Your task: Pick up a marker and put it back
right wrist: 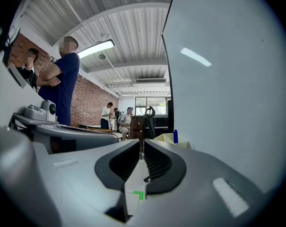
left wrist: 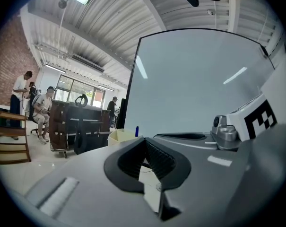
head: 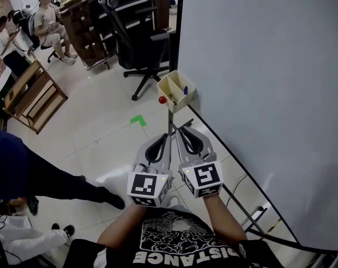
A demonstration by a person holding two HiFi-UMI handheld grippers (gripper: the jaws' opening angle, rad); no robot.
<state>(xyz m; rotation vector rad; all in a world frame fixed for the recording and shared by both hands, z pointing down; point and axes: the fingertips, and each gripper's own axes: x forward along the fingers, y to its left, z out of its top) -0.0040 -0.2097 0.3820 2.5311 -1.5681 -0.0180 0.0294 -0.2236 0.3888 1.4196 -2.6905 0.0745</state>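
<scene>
While the left gripper [head: 166,139] and right gripper [head: 181,133] hover side by side, jaws pressed together on nothing; blue marker [head: 185,90] sits in the tray [head: 165,91] (on the whiteboard [head: 258,94], well ahead).

Cream bin [head: 180,103] holds what looks like a blue marker [head: 185,89].

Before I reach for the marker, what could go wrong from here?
1. The left gripper and the right gripper both have their jaws together. Unopened, they would likely push the marker instead of gripping it.
2. The marker stands in a small box beside the whiteboard, so a jaw may hit the box wall or the board.
3. The grippers sit side by side and may knock each other.
</scene>
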